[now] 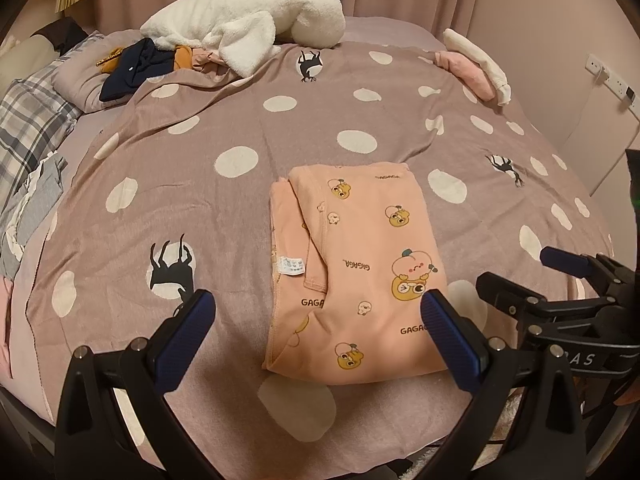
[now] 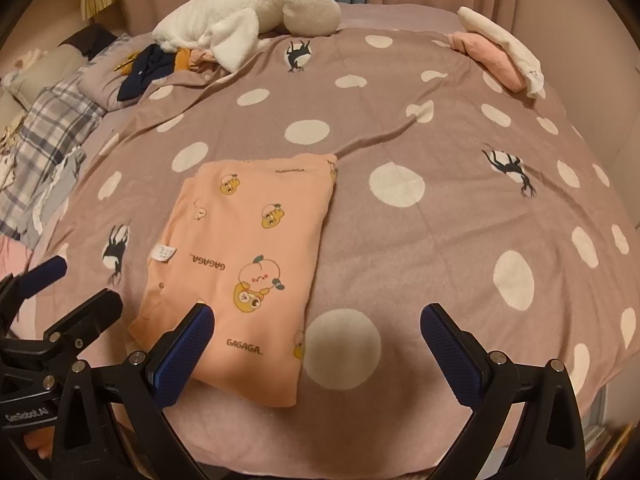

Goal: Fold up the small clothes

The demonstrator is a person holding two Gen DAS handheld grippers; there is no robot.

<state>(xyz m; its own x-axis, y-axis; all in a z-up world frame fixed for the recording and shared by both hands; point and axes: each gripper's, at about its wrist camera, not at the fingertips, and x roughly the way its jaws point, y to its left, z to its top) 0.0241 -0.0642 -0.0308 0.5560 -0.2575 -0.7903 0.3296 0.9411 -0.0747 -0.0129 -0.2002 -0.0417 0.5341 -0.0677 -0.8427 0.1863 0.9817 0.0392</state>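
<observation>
While the left wrist view shows the left gripper (image 1: 316,316) wide open and empty, the folded pink garment (image 1: 360,264) lies flat on the bed's dotted blanket (image 1: 240,128). Right wrist view: right gripper (image 2: 316,330) wide open, empty, garment beside its left finger.

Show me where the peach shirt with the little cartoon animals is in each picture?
Left wrist view: the folded peach cartoon-print shirt lies just right of centre, between the open left gripper fingers.
Right wrist view: the shirt lies left of centre, its near edge behind the open right gripper's left finger.
Shared landmark: the fluffy white blanket at the bed's far end.
</observation>
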